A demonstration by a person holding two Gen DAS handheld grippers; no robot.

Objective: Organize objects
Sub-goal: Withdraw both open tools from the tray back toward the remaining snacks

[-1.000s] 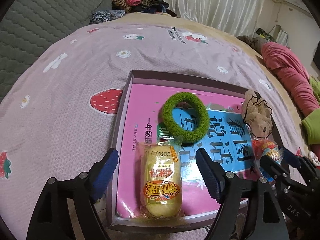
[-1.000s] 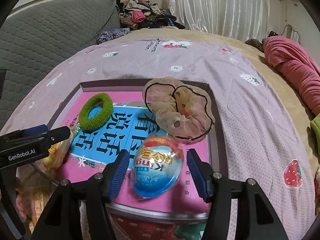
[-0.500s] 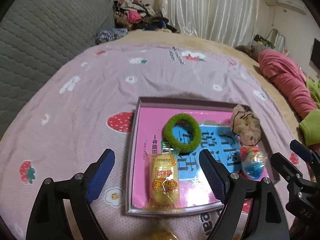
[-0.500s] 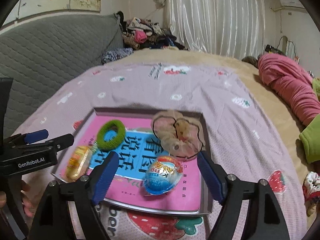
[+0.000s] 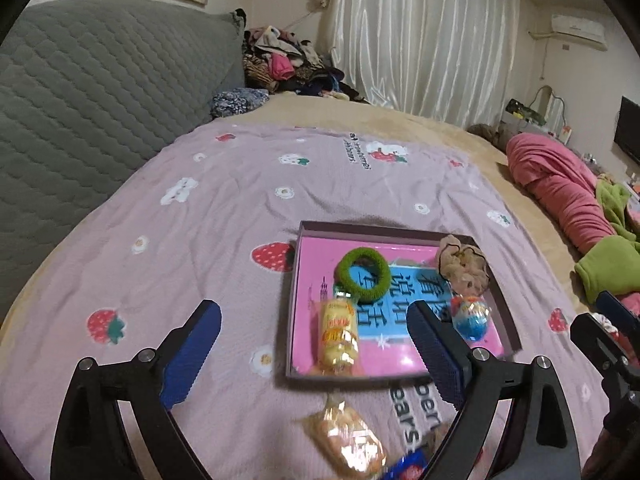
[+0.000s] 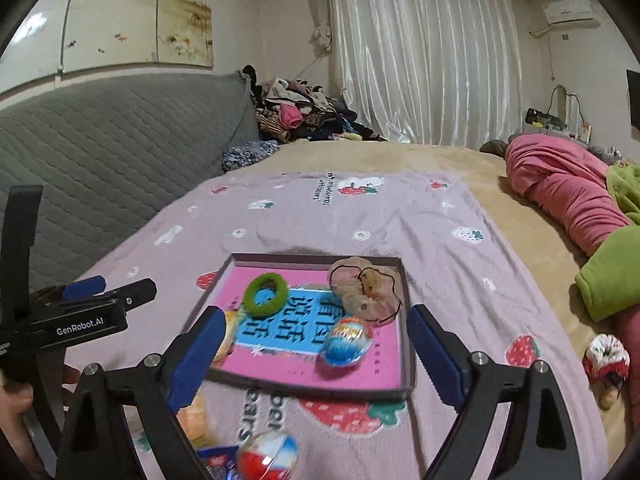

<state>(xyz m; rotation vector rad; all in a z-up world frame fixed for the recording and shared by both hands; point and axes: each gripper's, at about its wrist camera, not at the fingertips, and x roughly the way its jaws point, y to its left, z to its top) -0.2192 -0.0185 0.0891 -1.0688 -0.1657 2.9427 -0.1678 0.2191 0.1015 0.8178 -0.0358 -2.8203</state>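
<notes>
A shallow tray (image 5: 297, 300) with a pink printed floor lies on the lilac strawberry blanket. In it are a green hair tie (image 5: 362, 274), a yellow snack packet (image 5: 339, 334), a beige scrunchie (image 5: 464, 268) and a blue foil egg (image 5: 471, 318). My left gripper (image 5: 313, 314) hovers above and short of the tray, its jaws opening with nothing between them. My right gripper (image 6: 315, 315) also hangs over the tray's (image 6: 405, 320) near edge, jaws opening and empty. Below it sit the egg (image 6: 346, 344), the hair tie (image 6: 266, 294) and the scrunchie (image 6: 364, 290).
On the blanket in front of the tray lie a second snack packet (image 5: 352, 444), a blue wrapper (image 5: 408, 468) and a red-and-blue egg (image 6: 268, 456). A red-and-white scrunchie (image 6: 606, 360) sits to the right. A grey headboard (image 5: 100, 100) rises on the left, with pink and green bedding (image 5: 568, 192) on the right.
Both grippers rose and pulled back from the tray. The right jaws spread away from the blue egg, the left jaws widened around the snack packet; both items stay in the tray.
</notes>
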